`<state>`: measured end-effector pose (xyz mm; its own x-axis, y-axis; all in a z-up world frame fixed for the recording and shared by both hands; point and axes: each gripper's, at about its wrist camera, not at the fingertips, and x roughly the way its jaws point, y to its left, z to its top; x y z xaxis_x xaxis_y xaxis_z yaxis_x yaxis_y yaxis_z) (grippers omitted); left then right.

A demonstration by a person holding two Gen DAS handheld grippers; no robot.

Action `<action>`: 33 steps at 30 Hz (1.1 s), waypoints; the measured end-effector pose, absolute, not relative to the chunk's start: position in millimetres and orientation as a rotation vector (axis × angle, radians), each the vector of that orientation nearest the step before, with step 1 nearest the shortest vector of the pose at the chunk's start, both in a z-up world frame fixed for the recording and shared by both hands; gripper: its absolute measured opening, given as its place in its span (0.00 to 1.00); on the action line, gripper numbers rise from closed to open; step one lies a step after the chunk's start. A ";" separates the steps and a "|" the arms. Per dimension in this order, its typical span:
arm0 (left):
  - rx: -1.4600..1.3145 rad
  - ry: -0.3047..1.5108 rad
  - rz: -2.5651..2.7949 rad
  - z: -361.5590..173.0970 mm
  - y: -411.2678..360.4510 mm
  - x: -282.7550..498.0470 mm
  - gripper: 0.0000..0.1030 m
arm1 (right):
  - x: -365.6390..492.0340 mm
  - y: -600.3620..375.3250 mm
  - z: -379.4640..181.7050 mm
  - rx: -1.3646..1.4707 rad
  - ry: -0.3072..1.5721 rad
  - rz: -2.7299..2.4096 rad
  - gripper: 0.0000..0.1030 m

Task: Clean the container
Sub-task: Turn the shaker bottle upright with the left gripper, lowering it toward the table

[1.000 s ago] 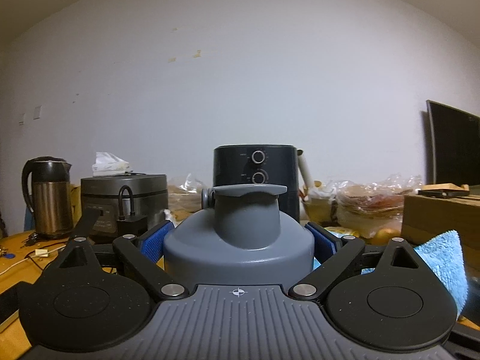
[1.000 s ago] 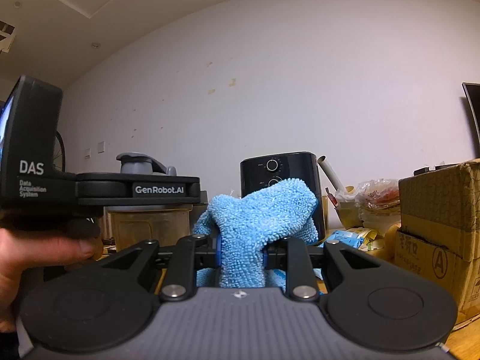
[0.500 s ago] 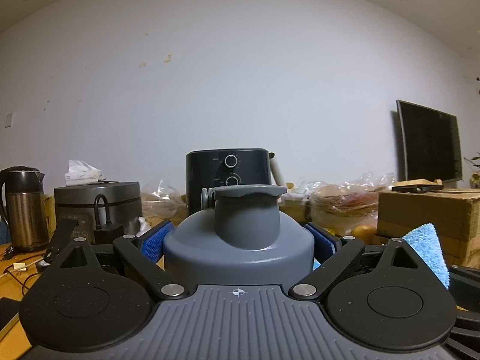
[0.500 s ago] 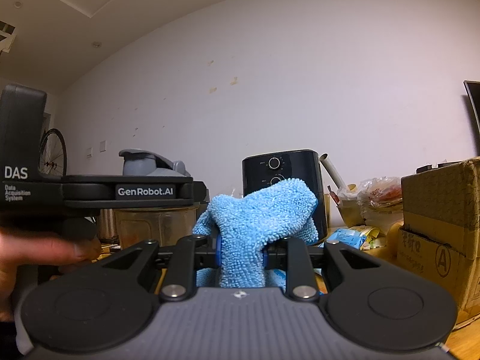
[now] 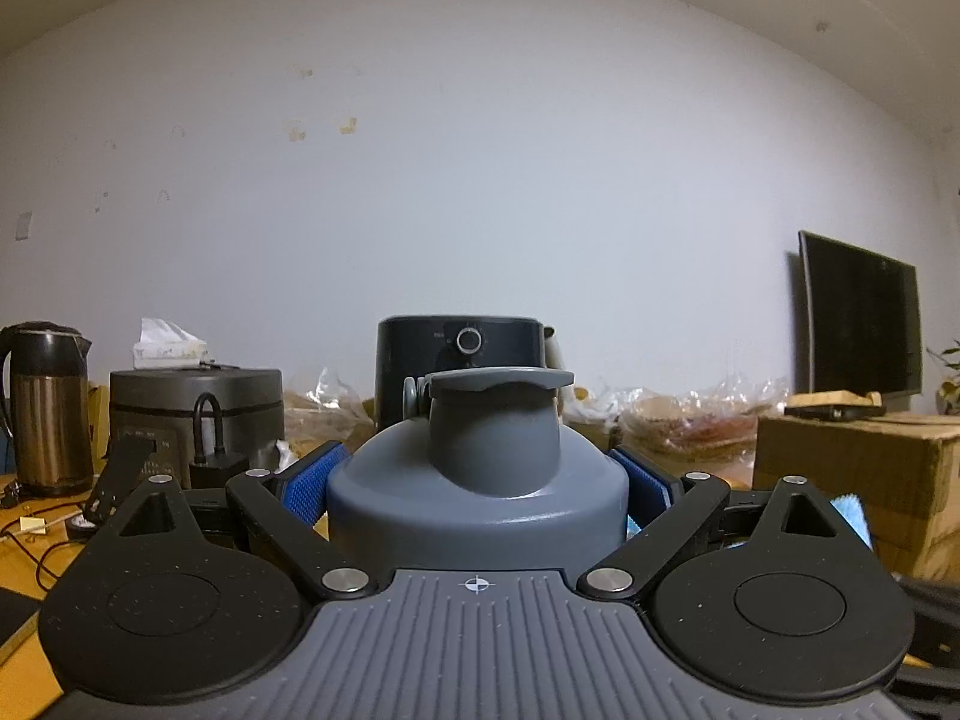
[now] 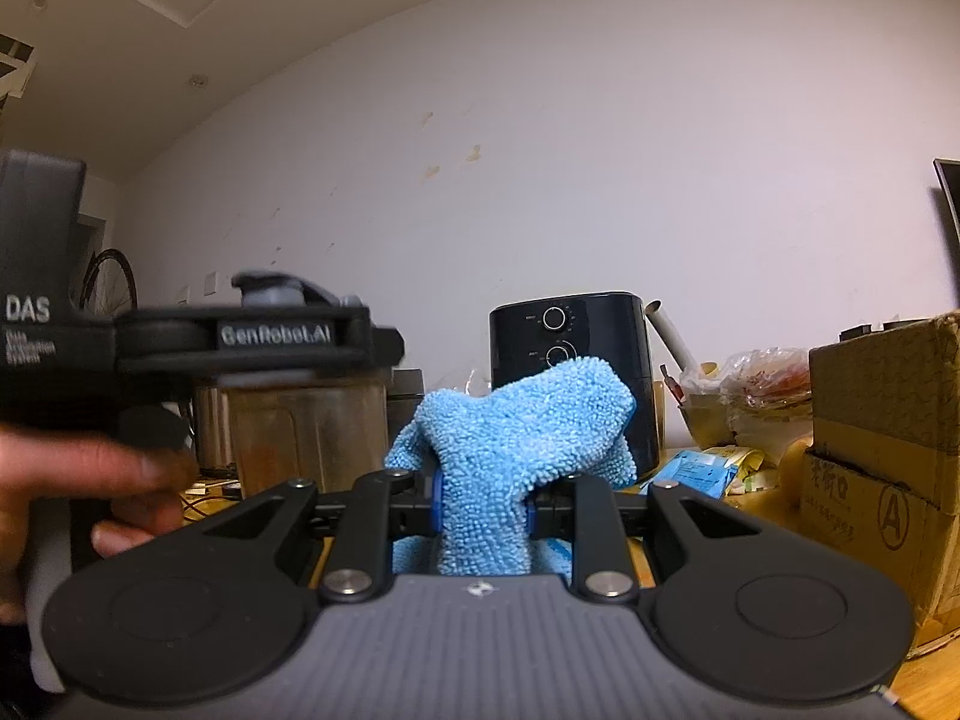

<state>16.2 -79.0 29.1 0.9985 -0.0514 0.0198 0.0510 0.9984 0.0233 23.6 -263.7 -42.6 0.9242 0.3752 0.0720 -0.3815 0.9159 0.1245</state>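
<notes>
While capped, amber-stained container (image 6: 306,426) in left tool (image 5: 477,483)

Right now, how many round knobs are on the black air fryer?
2. Upper knob near the air fryer top, lower knob right beneath it, just above the cloth. More may be hidden.
</notes>
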 end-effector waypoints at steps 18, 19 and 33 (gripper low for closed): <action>0.033 -0.049 -0.026 64.2 -58.8 17.3 0.92 | 24.1 -261.7 -42.8 0.144 -0.058 0.382 0.21; 0.034 -0.047 -0.028 65.5 -57.8 17.8 0.92 | 24.6 -262.6 -43.0 0.154 -0.058 0.388 0.21; 0.021 -0.028 -0.027 64.4 -42.9 32.5 0.92 | 24.0 -267.3 -44.4 0.137 -0.049 0.388 0.21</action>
<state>32.5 -42.9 64.4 0.9993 -0.0271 0.0276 0.0265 0.9994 0.0217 24.0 -267.3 -44.4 0.9247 0.3736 0.0734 -0.3802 0.9166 0.1236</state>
